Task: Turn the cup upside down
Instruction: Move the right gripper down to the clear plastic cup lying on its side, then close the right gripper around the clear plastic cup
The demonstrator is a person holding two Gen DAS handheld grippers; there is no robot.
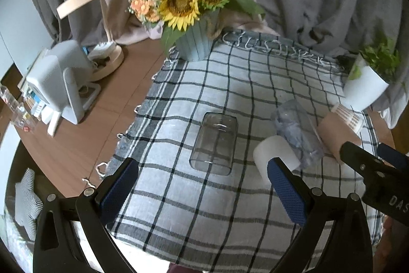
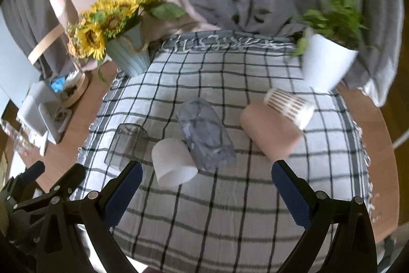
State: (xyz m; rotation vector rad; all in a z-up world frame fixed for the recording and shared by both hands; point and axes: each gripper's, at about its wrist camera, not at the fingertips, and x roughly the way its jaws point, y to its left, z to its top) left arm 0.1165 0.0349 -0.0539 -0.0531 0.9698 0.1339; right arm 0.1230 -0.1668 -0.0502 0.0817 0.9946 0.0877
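Observation:
Several cups stand on a checked cloth (image 1: 194,198). A clear grey cup (image 1: 214,143) stands mouth down; it also shows in the right wrist view (image 2: 127,145). Beside it are a white cup (image 2: 172,161), a bluish clear cup (image 2: 204,134), a tan cup (image 2: 271,132) and a striped white cup (image 2: 288,105); the white cup (image 1: 276,157) is partly behind a finger in the left wrist view. My left gripper (image 1: 204,193) is open and empty, near the grey cup. My right gripper (image 2: 207,193) is open and empty, in front of the white cup.
A sunflower pot (image 1: 194,42) stands at the cloth's far left, a white plant pot (image 2: 324,63) at the far right. A lamp base (image 1: 107,63) and a white device (image 1: 58,78) sit on the wooden table at left. Curtains hang behind.

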